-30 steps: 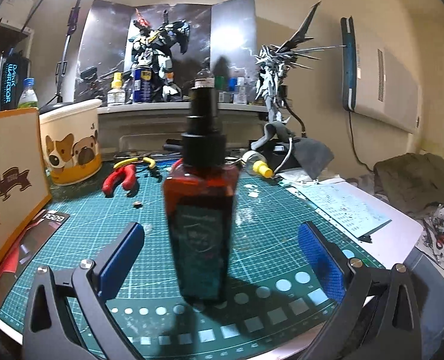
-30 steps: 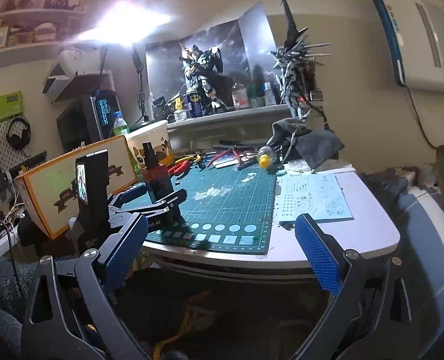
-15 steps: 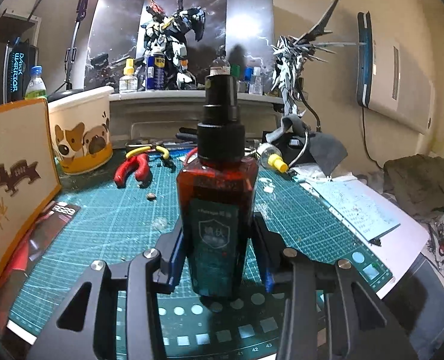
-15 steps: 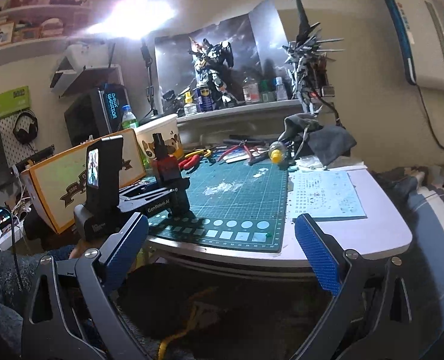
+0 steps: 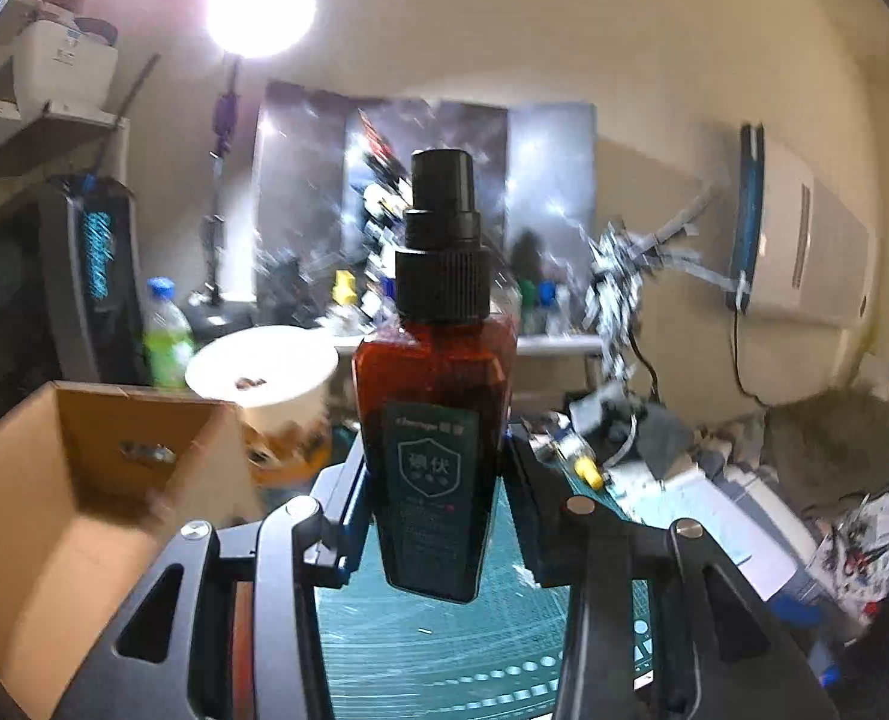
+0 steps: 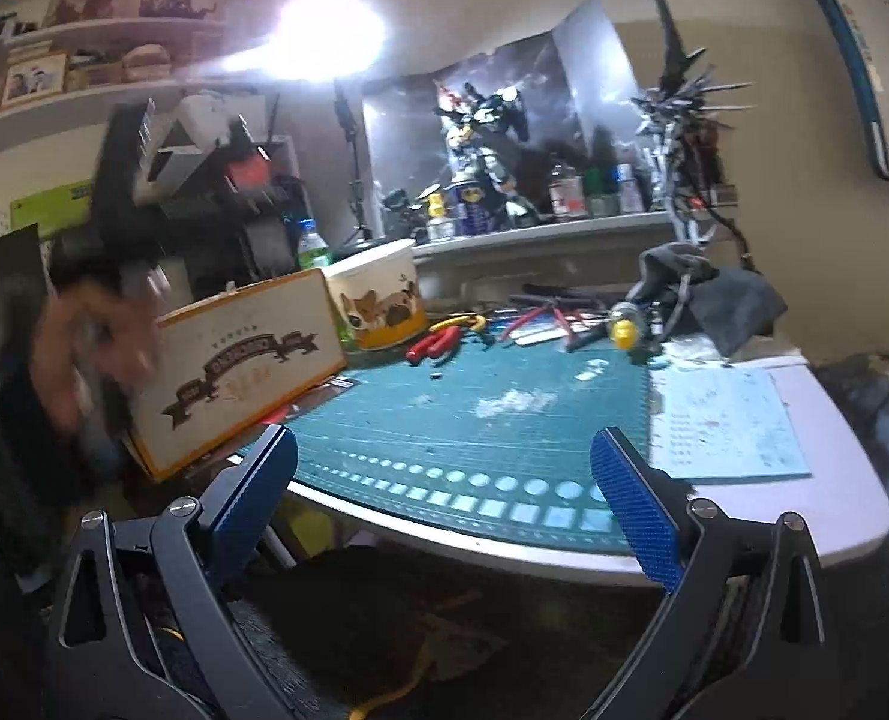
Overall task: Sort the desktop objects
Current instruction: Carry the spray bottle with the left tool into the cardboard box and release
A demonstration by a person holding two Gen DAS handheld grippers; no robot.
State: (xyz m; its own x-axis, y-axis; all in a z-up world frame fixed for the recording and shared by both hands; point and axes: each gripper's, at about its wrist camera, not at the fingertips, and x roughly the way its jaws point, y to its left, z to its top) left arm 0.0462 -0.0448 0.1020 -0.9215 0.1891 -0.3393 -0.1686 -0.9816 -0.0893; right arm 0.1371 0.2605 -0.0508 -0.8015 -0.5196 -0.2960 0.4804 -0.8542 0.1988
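The amber spray bottle (image 5: 435, 420), black pump cap on top and a dark green label on its front, hangs upright in the air above the green cutting mat (image 5: 444, 648), clamped at its lower body by the left gripper (image 5: 435, 516), whose blue pads press both sides. Just to its left stands an open cardboard box (image 5: 72, 480), with a white corgi-print tub (image 5: 264, 372) behind it. The right gripper (image 6: 444, 480) hovers off the desk's near edge, jaws spread wide with nothing between them. Red-handled pliers (image 6: 435, 343) lie on the mat near the tub, and a blurred hand (image 6: 84, 348) shows left.
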